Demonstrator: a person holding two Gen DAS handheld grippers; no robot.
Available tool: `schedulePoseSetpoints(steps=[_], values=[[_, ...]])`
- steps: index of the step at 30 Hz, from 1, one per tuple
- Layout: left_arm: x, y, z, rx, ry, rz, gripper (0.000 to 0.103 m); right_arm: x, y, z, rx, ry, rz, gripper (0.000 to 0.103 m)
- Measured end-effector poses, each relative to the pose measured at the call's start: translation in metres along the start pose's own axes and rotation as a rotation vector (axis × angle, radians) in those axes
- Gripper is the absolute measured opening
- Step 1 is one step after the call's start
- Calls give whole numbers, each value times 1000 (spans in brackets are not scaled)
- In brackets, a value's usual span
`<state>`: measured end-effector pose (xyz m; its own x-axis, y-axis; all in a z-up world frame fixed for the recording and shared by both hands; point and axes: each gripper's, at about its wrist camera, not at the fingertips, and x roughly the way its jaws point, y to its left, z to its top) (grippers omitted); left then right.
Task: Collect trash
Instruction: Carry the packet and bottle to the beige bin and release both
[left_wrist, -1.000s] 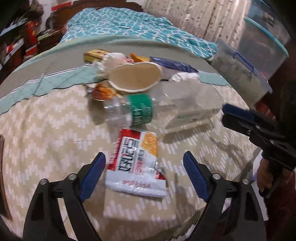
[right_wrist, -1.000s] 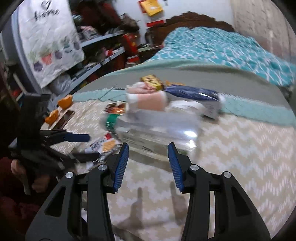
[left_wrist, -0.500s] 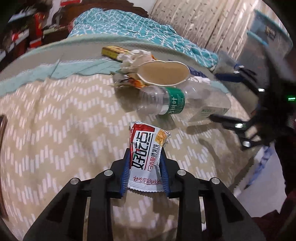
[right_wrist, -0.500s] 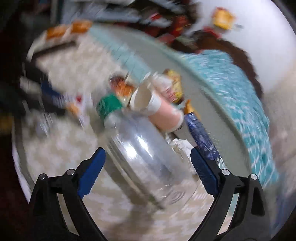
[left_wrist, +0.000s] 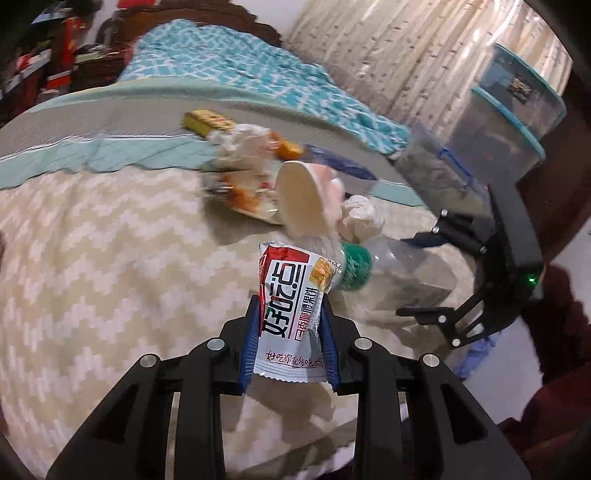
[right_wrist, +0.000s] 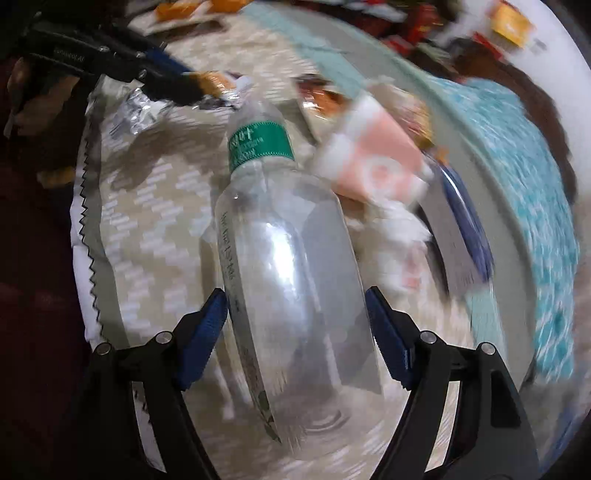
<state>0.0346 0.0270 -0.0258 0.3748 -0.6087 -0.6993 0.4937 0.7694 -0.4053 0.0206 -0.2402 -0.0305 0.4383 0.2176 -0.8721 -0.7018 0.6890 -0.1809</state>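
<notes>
1. Left gripper (left_wrist: 288, 336): I have it clenched on the snack wrapper (left_wrist: 291, 314), blue pads pressing both long edges. The wrapper stands up out of the jaws, its long axis in line with the fingers, its top edge pointing away from me toward the trash pile. It appears lifted off the zigzag-patterned cover (left_wrist: 110, 258).

2. Right gripper (right_wrist: 295, 336): jaws closing, the clear plastic bottle (right_wrist: 288, 280) between them. The left pad looks to be at the bottle wall; whether the right pad (right_wrist: 388, 347) touches I cannot tell, so I count no firm grip yet.

3. Bottle, attitude: lies on its side on the cover. In the right wrist view its long axis runs straight ahead along the fingers, base toward me, green label band (right_wrist: 258, 146) and neck pointing away, tilted slightly left. The jaws straddle the wide lower body across its width, which I judge the correct approach.

4. Nearer hand: the right. The left gripper is well apart from the bottle and already occupied.

5. Neighbours: a pink paper cup (right_wrist: 376, 162) on its side just beside the bottle's shoulder, crumpled tissue (left_wrist: 362, 218) near it. I judge the cup may be nudged as the bottle lifts.
</notes>
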Motion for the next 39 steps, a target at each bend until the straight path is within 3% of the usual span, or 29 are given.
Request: schedulePoseSetpoints(steps=[5,9,13,16,18,21,24,29,32,34,36,38,39], values=[[24,-41,14,89,39,-45,28,-37,-34,-76,388,-216,33,74],[58,-88,34,158,95,-120,28,-57,-66,-147,747,-408,115,73],[97,-133,53,221,152,-176,28,-73,-85,-203,945,-548,175,73],[127,-171,65,267,192,-218,28,-91,-94,-236,1045,-627,145,73],[146,-196,72,294,214,-245,28,-107,-104,-266,1116,-661,70,73],[184,-245,86,340,261,-298,28,-126,-129,-303,1228,-641,-114,73],[222,-297,100,405,298,-332,28,-138,-152,-344,1359,-580,-247,73],[290,-377,122,481,347,-343,29,-131,-194,-387,1492,-332,-344,73],[326,-410,128,496,342,-307,47,-122,-212,-401,1538,-260,-339,74],[351,-428,130,522,330,-278,83,-119,-218,-410,1563,-276,-339,75],[369,-439,130,548,300,-217,85,-120,-224,-412,1587,-319,-368,84],[375,-440,132,533,298,-185,84,-121,-227,-404,1587,-352,-380,84],[371,-434,135,499,301,-204,84,-123,-225,-404,1584,-366,-391,84]])
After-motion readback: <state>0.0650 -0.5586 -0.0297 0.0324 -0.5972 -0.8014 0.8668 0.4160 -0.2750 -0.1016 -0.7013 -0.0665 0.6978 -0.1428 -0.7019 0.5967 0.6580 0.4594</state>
